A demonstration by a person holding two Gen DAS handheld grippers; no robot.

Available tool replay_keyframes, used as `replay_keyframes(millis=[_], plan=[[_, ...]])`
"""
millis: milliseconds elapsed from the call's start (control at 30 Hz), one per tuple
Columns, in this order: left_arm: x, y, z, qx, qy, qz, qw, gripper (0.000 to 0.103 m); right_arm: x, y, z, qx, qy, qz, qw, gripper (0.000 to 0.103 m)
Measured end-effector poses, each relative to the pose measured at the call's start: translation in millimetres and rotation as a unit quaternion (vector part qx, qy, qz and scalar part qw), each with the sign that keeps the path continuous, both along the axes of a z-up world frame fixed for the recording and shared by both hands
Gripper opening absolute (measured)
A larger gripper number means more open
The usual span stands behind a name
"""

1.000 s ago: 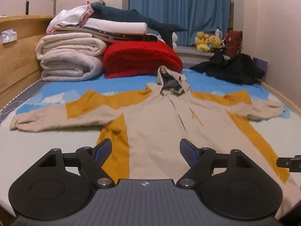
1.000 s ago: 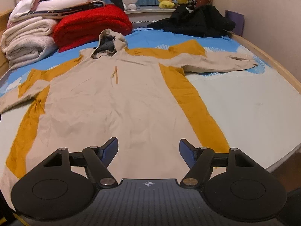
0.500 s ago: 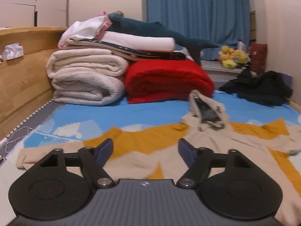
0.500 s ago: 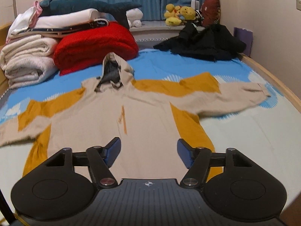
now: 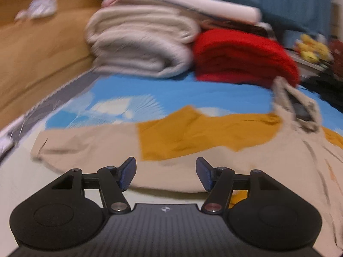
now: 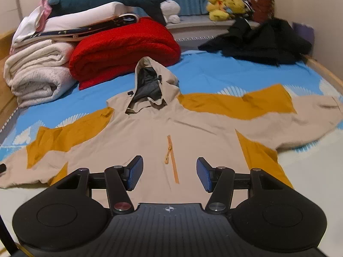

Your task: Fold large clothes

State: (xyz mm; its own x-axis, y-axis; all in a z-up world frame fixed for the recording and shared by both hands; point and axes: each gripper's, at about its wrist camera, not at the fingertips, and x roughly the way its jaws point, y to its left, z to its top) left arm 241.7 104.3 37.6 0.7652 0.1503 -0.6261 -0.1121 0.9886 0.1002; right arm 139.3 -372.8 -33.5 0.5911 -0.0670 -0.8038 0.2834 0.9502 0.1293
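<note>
A beige and mustard hoodie (image 6: 193,132) lies flat on the bed, front up, sleeves spread, hood (image 6: 154,85) toward the far end. In the blurred left wrist view its left sleeve (image 5: 103,147) runs across just beyond my left gripper (image 5: 166,172). That gripper's jaws are closing with nothing between them. My right gripper (image 6: 169,172) hovers over the chest by the orange zip pull (image 6: 170,152). Its jaws are closing too, on nothing.
Rolled white blankets (image 6: 38,72), a red blanket (image 6: 126,47) and a plush shark (image 6: 111,0) are stacked at the bed's far left. Black clothes (image 6: 261,40) lie far right, plush toys (image 6: 225,6) on the sill. A wooden bed board (image 5: 36,49) runs along the left.
My left gripper has swung left, from the hoodie's body to its left sleeve. My right gripper has moved up the body toward the chest. Both sets of jaws have narrowed.
</note>
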Motion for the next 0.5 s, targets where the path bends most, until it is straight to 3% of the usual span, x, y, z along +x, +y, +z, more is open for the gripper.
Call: replay_keyframes(millis=[200, 300, 433, 500], plan=[[24.8, 84.5, -30.6, -0.051, 0.034, 0.094, 0.9937, 0.067, 15.4, 1.2, -4.3, -0.011, -0.023, 0.031, 0.999, 0.056], [33.7, 122.2, -40.8, -0.102, 0.047, 0.131, 0.9850, 0.069, 23.0, 1.2, -10.0, -0.014, -0.017, 0.032, 0.999, 0.049], [43.2, 165.8, -50.4, -0.132, 0.046, 0.188, 0.9722, 0.076, 29.6, 3.5, -19.4, -0.002, -0.006, 0.036, 0.999, 0.032], [47.6, 186.5, -56.0, -0.152, 0.046, 0.212, 0.9643, 0.076, 32.6, 5.9, -23.5, 0.003, -0.002, 0.042, 0.999, 0.031]])
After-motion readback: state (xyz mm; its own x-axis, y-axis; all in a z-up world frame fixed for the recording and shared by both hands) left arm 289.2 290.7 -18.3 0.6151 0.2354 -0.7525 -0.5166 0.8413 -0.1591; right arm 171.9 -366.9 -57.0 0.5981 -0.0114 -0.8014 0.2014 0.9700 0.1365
